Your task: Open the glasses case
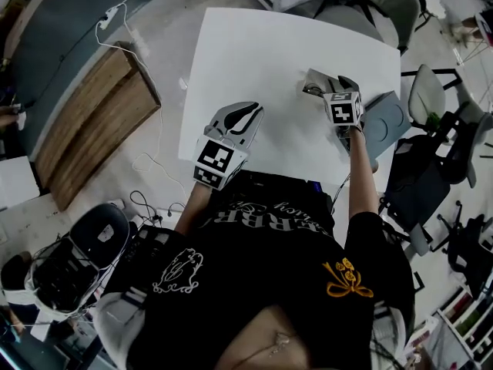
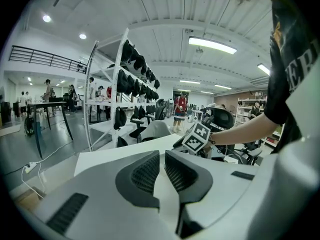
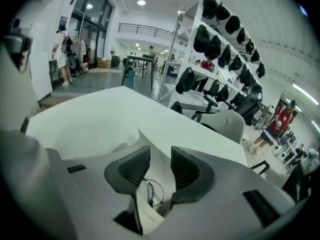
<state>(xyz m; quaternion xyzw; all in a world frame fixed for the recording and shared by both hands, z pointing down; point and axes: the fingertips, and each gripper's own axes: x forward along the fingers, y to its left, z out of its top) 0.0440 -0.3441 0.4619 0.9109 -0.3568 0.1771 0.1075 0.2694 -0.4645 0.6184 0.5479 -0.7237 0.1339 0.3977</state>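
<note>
My right hand-held gripper is released, jaws either side of the raised flap of the pale grey glasses case at the white table's upper right, so opening seems done and I should back off next, with my left hand-held gripper clenched on nothing.

Table: white, plain.
Case: pale grey.
Left gripper: grey; pads dark, ribbed.
Cube: black-and-white squares.
Shirt: black, printed white and gold.
</note>
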